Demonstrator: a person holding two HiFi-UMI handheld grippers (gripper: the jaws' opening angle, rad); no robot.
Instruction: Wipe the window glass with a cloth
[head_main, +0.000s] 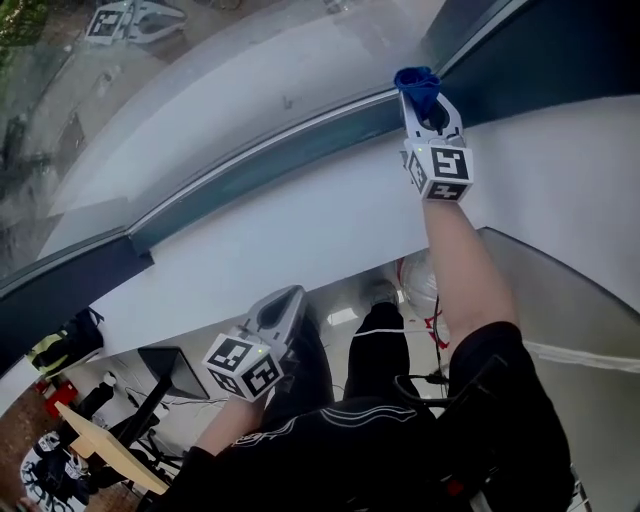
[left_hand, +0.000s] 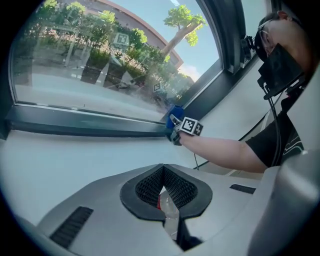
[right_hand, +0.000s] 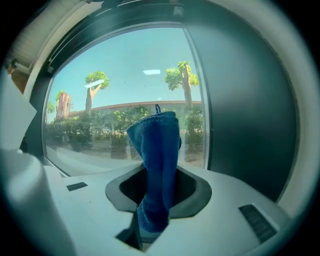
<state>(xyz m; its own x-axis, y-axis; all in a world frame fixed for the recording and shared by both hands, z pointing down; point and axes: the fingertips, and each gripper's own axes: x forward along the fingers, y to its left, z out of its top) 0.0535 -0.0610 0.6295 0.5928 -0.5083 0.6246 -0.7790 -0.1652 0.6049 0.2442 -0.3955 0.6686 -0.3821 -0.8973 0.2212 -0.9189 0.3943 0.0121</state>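
My right gripper (head_main: 428, 108) is up at the window's lower right corner, shut on a blue cloth (head_main: 417, 84). The cloth sits against the bottom edge of the window glass (head_main: 200, 90), by the dark frame. In the right gripper view the cloth (right_hand: 157, 145) stands up out of the right gripper (right_hand: 156, 202) in front of the glass (right_hand: 125, 85). My left gripper (head_main: 283, 312) hangs low below the white sill's edge, shut with nothing in it. The left gripper view shows the left gripper (left_hand: 165, 200) shut, and beyond it the right gripper (left_hand: 176, 127) with the cloth (left_hand: 175, 112) at the glass (left_hand: 100, 65).
A wide white sill (head_main: 300, 230) runs under the dark window frame (head_main: 250, 160). A dark upright frame (right_hand: 240, 110) closes the pane on the right. Below are the person's legs (head_main: 380, 350), a wooden board (head_main: 100, 440) and cables. The glass reflects a gripper (head_main: 130, 20).
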